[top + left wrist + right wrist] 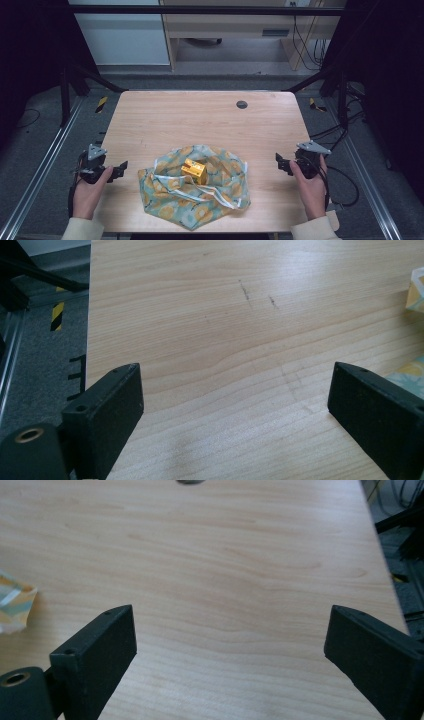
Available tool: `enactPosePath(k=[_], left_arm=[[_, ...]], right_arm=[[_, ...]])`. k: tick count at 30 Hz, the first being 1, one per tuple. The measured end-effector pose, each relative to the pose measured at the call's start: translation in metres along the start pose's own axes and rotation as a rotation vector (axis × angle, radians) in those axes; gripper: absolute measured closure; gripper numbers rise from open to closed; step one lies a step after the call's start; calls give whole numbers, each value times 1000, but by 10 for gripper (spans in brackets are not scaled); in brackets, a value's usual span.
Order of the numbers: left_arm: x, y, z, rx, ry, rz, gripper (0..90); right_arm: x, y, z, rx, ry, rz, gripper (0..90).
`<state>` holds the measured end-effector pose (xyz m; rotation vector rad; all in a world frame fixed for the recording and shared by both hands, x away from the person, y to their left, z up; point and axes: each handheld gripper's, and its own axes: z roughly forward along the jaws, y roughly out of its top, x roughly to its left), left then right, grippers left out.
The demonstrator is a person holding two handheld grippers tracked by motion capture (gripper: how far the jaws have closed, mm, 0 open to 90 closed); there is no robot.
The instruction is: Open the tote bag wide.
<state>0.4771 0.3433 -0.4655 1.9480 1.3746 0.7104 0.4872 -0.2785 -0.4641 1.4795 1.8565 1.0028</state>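
Note:
A green cloth with yellow-orange blotches (196, 186) lies crumpled on the near middle of the wooden table (200, 120). A small shiny yellow box (194, 170) sits on top of it. My left gripper (121, 169) hangs at the table's left edge, open, a short way left of the cloth. My right gripper (280, 162) is over the table's right edge, open, to the right of the cloth. In the left gripper view my jaws stand wide apart over bare wood, with a cloth edge (412, 371) at the right. A cloth corner (15, 607) shows at the left of the right gripper view.
A round dark grommet (242, 104) sits in the far right part of the tabletop. Metal rails (45, 165) run along both sides of the table, with cables (340, 130) on the floor at the right. Cabinets stand beyond the far edge.

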Motion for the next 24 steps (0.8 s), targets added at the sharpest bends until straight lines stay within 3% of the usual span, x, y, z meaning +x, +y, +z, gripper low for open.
enactPosePath(k=[7,15,24], left_arm=[[-4,-1,4,28,2,22,75],[-9,-1,7,48,9,46,74],[-13,-1,8,56,9,66,71]], right_arm=[[8,-4,9,88,39,-21,70],[11,-10,12,127,42,-54,74],[13,-12,10,132,54,-66,75]])
